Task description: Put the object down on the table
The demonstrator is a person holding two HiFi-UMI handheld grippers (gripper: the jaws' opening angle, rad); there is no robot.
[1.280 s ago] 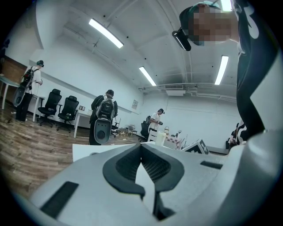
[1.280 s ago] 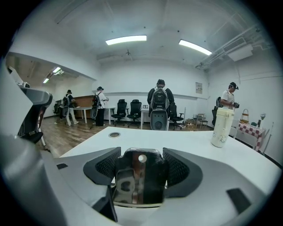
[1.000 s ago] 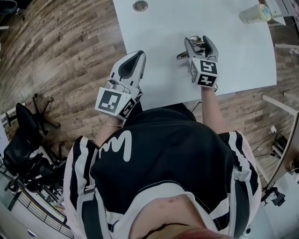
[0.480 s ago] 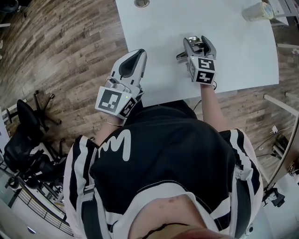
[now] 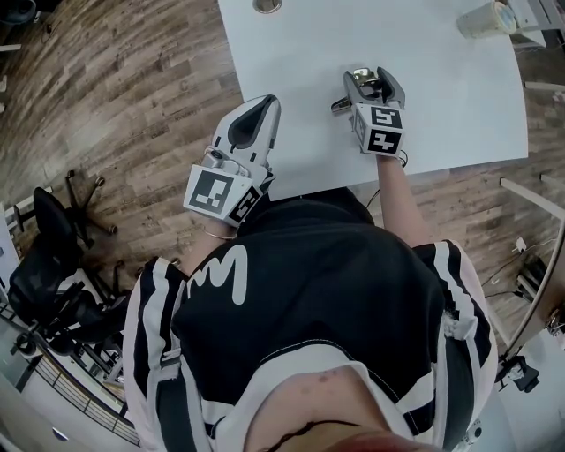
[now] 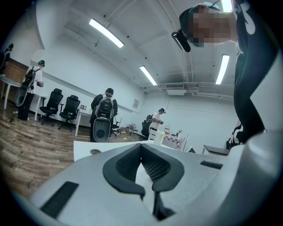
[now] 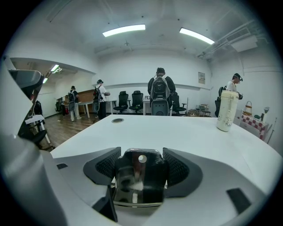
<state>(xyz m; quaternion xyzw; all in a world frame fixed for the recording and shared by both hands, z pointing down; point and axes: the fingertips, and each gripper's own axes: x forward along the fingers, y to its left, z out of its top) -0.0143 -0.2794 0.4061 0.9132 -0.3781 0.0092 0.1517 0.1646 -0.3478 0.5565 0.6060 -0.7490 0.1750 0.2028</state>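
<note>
My right gripper [image 5: 371, 76] is over the near part of the white table [image 5: 291, 53], shut on a shiny metal object [image 5: 360, 79] whose thin end pokes out to the left. In the right gripper view the object [image 7: 139, 176] fills the gap between the dark pads of the gripper [image 7: 140, 162]; it has a small round hole near its top. My left gripper [image 5: 259, 108] hovers at the table's near left edge, shut with nothing in it. The left gripper view shows its tips [image 6: 148, 165] meeting, with the table [image 6: 84, 148] beyond.
A pale cup [image 5: 484, 19] stands at the far right of the table, seen upright as the cup [image 7: 225, 110]. A round cable grommet [image 5: 267, 5] sits at the far edge. Black office chairs [image 5: 44, 265] stand on the wooden floor to the left. People stand in the room beyond.
The right gripper with the metal object has edged slightly left and farther over the table. The left gripper has barely moved.
</note>
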